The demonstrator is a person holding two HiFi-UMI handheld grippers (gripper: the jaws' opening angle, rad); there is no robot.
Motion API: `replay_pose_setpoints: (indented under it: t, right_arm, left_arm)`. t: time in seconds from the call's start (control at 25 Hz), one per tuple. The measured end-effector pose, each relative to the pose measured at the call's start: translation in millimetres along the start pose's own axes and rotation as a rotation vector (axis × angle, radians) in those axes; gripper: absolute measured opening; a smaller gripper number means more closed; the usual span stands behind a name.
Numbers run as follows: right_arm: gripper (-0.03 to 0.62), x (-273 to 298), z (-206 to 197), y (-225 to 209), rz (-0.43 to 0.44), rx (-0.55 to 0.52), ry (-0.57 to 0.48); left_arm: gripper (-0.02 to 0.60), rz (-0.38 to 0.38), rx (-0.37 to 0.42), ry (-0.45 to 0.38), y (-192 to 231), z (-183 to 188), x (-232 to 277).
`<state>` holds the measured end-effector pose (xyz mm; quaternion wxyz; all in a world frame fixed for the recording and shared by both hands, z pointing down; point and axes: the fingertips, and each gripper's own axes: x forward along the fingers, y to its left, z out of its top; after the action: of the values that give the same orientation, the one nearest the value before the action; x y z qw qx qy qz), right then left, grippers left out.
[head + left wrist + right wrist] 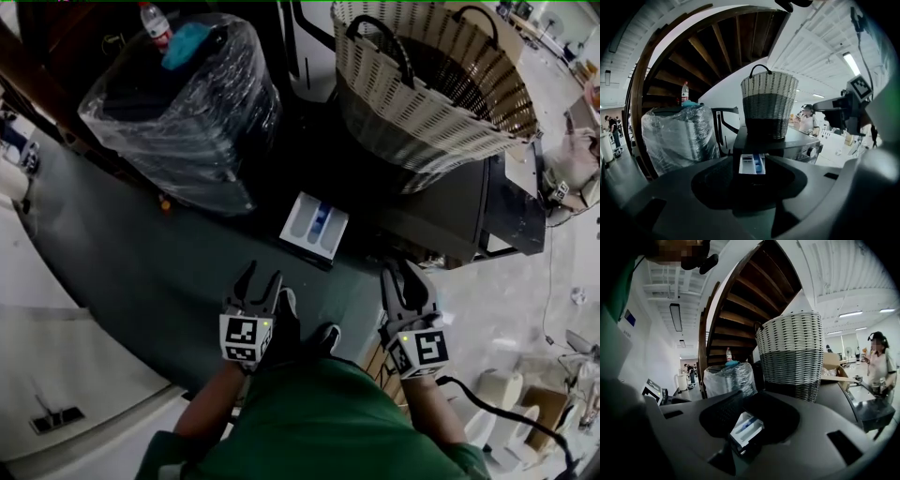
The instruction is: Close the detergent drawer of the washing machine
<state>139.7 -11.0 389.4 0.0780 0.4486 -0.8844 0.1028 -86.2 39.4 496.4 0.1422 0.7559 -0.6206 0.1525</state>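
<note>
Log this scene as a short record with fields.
task item: detergent drawer, pulled out of the washing machine
on machine: wicker basket
left: left gripper open, empty, short of the drawer
right: right gripper open, empty, short of the drawer
beside machine: plastic-wrapped bundle, bottle on top

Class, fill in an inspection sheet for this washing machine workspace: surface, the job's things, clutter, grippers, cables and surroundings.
Surface: washing machine, dark top, carrying a wicker basket.
Job's things: detergent drawer pulled out, white with a blue insert.
Clutter: plastic-wrapped stack beside the machine, a bottle on top.
Grippers: left gripper and right gripper both short of the drawer, jaws apart, nothing gripped.
Cables: black cable trailing from the right gripper.
Surroundings: wooden staircase; a person standing beyond the machine.
</note>
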Motion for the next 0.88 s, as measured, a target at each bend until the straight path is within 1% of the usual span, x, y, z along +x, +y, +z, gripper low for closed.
replay_pose_setpoints:
  t: [0.12, 0.2, 0.32, 0.4, 0.48, 0.56, 0.68, 0.88]
  right_arm:
    - [0.126, 23, 2, -2, -0.048, -0.009, 0.017]
    - [0.124, 40, 4, 0, -0.077, -0.020, 0.028]
    - [0.124, 66, 10, 5, -0.115, -0.034, 0.044]
    - [0.124, 82, 12, 10, -0.133, -0.049, 0.057]
    - [0.124, 95, 10, 14, -0.151, -0.051, 0.070]
    - [0.124, 106, 9, 15, -0.165, -0.040, 0.076]
    - [0.124, 115, 3, 12, -0.175, -0.028, 0.090]
    - [0.121, 122, -8, 2, -0.155, -0.006, 0.103]
  left_arm:
    - [0.212, -0.036, 0.037, 0.045, 12, -23, 26]
    - [0.212, -0.093, 0.044, 0.084, 11, -38, 39]
    - [0.212, -0.186, 0.067, 0.121, 10, -52, 57]
    - [0.212, -0.236, 0.080, 0.131, 11, -60, 67]
    - [0.213, -0.270, 0.087, 0.136, 15, -66, 75]
    - [0.213, -0.287, 0.086, 0.156, 22, -73, 84]
    - [0.213, -0.290, 0.078, 0.186, 29, -82, 92]
    - [0.213, -0.274, 0.096, 0.189, 33, -86, 103]
